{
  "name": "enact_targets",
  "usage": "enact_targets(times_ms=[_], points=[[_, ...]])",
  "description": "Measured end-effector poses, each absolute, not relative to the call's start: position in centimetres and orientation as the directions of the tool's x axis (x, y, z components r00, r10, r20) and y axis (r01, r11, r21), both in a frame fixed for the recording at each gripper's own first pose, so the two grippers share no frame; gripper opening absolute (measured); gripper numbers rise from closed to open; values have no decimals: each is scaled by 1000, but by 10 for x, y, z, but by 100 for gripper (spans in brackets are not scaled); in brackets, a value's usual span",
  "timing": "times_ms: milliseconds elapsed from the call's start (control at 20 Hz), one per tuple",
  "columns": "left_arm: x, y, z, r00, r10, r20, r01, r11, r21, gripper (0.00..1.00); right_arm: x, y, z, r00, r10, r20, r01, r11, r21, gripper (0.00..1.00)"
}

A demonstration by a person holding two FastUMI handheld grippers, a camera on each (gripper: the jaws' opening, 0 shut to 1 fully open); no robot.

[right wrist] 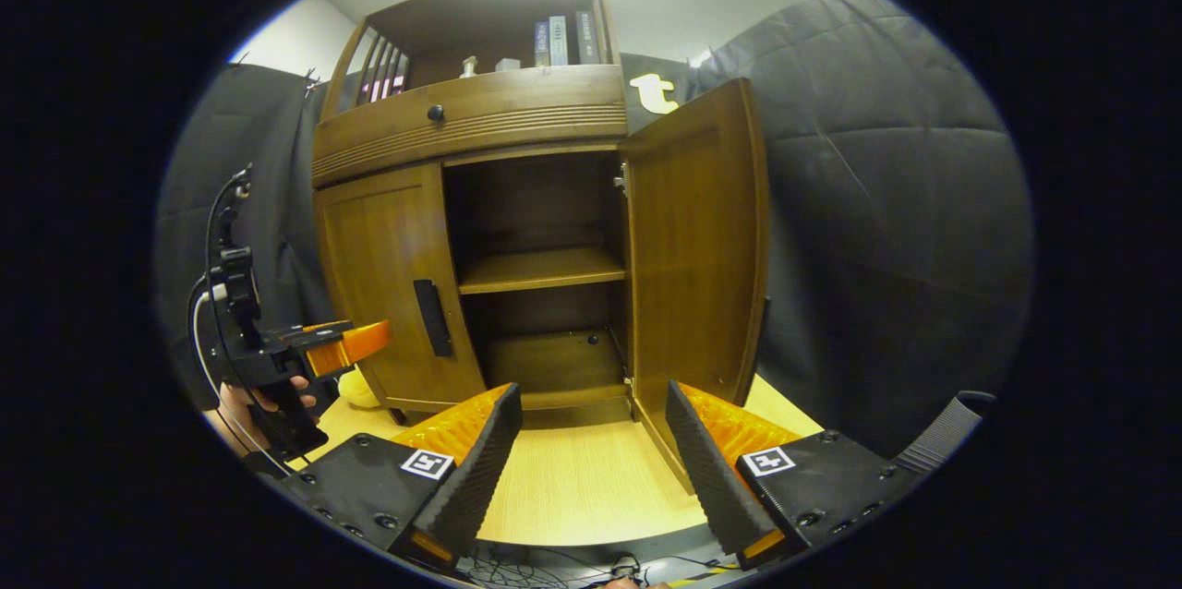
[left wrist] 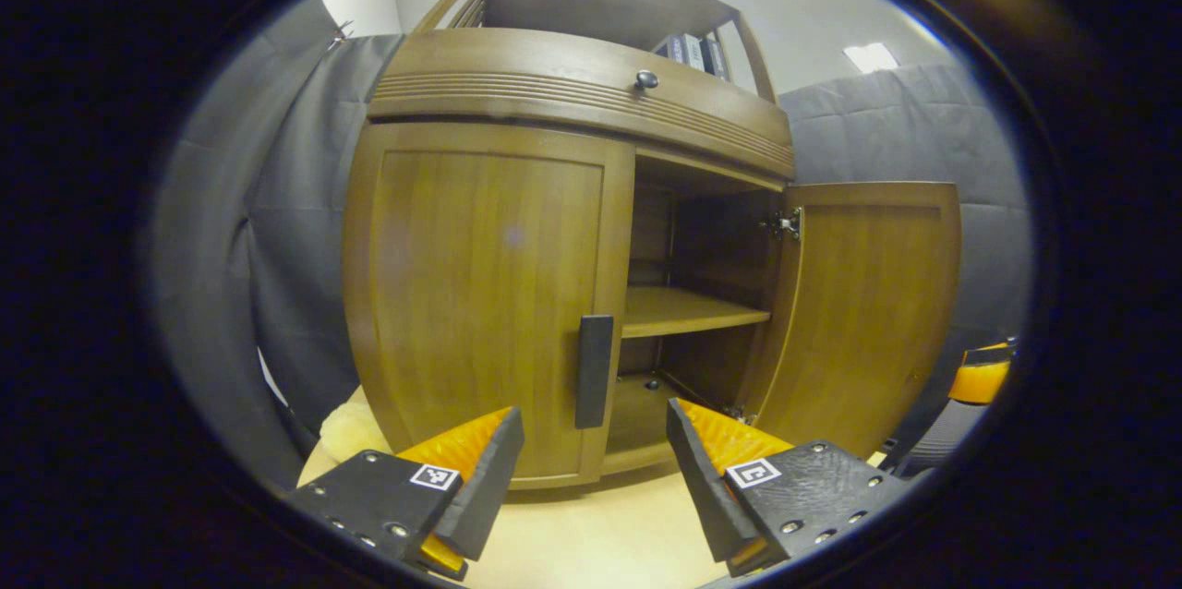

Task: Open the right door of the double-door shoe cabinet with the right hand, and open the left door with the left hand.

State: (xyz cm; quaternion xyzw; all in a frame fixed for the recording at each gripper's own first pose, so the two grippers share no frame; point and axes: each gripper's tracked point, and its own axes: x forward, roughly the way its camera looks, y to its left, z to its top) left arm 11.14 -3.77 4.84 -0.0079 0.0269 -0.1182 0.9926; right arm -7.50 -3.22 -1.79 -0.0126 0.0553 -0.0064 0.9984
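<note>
Shoe cabinet [right wrist: 397, 247] on pale wooden tabletop [right wrist: 572, 487].

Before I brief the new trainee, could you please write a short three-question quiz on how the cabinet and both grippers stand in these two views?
1. True or false: the right door is shut.
2. Which part should the left gripper grasp next? A) the knob B) the left door's handle C) the shelf
3. Fill in: the right gripper has its jaws ____ and holds nothing.

Key
1. False: it is swung wide, showing the shelf inside.
2. B: the left door is closed, and the handle lies ahead of the open jaws.
3. open
</note>
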Motion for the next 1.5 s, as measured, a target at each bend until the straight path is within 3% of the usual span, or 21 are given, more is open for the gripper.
enact_targets(times_ms=[550, 600, 700, 800, 850, 1000, 1050, 1100, 1200, 1300, 1350, 1400, 1500], points=[[157, -40, 47, 986, -154, -64, 153, 988, -25, 90, 5, 0, -9, 990, 129, -65, -137, 981, -137, 94], [160, -40, 46, 987, -145, -66, 143, 989, -29, 90, 11, 1, -9, 988, 140, -68, -149, 978, -146, 100], [165, -44, 43, 987, -143, -74, 141, 989, -33, 90, 26, -2, -9, 984, 162, -67, -171, 972, -159, 94], [168, -43, 44, 988, -141, -64, 140, 990, -22, 91, 36, -2, -15, 980, 180, -85, -192, 968, -160, 94], [169, -41, 41, 990, -127, -62, 127, 992, -4, 84, 41, -2, -20, 977, 188, -102, -202, 967, -156, 98], [182, -43, 38, 991, -109, -79, 112, 993, 25, 65, 53, -4, -22, 972, 201, -122, -219, 964, -151, 94], [182, -39, 39, 994, -81, -76, 83, 996, 37, 58, 57, -4, -21, 972, 204, -120, -221, 963, -153, 98], [181, -38, 40, 995, -75, -67, 77, 997, 30, 52, 60, -2, -19, 970, 211, -121, -229, 961, -154, 94], [182, -38, 39, 995, -69, -71, 72, 997, 35, 39, 66, 0, -23, 964, 232, -128, -250, 957, -146, 98], [182, -36, 40, 995, -53, -85, 57, 997, 44, 26, 71, 3, -24, 960, 242, -137, -261, 956, -138, 94], [184, -38, 37, 995, -48, -90, 51, 998, 30, 23, 74, 5, -24, 959, 247, -137, -265, 955, -132, 98], [185, -39, 36, 994, -49, -101, 52, 998, 27, 20, 75, 5, -25, 958, 251, -137, -268, 955, -125, 94], [186, -40, 33, 991, -60, -118, 64, 997, 31, 13, 75, 5, -25, 957, 256, -137, -272, 955, -115, 98]])
